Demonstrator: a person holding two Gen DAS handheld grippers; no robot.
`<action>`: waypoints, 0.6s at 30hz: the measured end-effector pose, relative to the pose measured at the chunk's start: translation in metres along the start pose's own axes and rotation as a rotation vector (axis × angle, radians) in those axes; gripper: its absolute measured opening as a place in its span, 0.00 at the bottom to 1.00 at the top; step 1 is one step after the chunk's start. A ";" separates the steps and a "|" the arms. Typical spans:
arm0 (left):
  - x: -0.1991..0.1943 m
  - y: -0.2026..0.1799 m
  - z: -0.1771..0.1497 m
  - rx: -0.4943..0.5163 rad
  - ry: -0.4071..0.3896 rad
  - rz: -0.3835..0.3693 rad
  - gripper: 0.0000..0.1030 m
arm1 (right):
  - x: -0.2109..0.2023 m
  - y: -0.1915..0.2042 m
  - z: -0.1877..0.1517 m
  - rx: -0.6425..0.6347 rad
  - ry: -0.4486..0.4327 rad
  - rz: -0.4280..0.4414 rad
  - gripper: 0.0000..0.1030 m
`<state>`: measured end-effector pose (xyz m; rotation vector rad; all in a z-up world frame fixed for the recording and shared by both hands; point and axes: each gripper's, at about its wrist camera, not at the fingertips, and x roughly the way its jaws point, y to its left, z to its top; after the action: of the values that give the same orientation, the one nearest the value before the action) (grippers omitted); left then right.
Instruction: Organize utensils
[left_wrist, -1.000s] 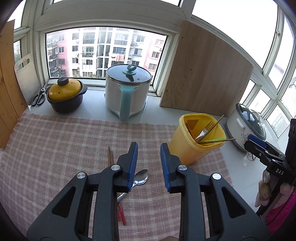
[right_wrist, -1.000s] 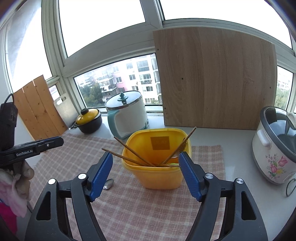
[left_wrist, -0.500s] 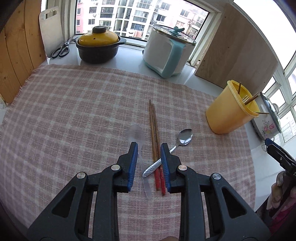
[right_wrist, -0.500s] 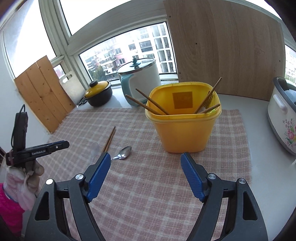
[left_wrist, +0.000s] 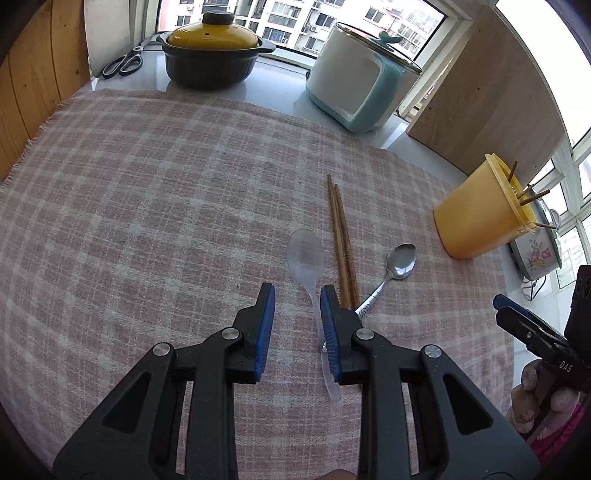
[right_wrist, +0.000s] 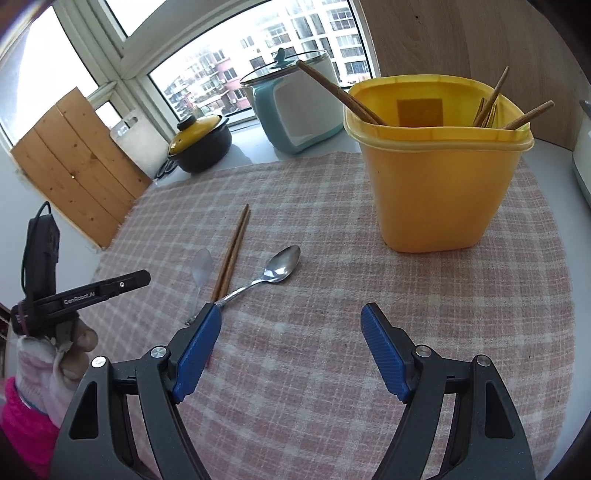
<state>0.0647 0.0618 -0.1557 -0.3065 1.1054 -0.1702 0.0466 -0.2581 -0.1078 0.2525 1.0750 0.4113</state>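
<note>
Picking up the next loose piece goes best slowly: the left gripper (left_wrist: 297, 325) hangs over the clear plastic spoon (left_wrist: 308, 273), its jaws a little apart and holding nothing, so it should drop straight down and pinch the thin handle.

On the checked cloth (left_wrist: 147, 206), the yellow tub (right_wrist: 439, 166) stands near the far right corner with sticks already inside. The pair of chopsticks (left_wrist: 343, 243) lies mid-cloth, long way toward the window edge. The metal spoon (right_wrist: 271, 277) lies slanted, bowl toward the tub. The clear spoon's bowl points to the window.

The right gripper (right_wrist: 291, 350) is wide apart and empty.
</note>
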 end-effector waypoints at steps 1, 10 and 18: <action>0.003 0.001 0.002 -0.001 0.005 -0.005 0.31 | 0.005 -0.001 -0.001 0.012 0.003 0.003 0.75; 0.040 0.004 0.013 0.026 0.063 -0.038 0.37 | 0.041 -0.016 0.001 0.175 0.032 0.011 0.58; 0.064 -0.001 0.020 0.060 0.095 -0.064 0.37 | 0.065 -0.026 0.008 0.296 0.048 0.042 0.37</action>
<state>0.1107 0.0463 -0.2013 -0.2832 1.1829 -0.2769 0.0857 -0.2524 -0.1663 0.5307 1.1784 0.2961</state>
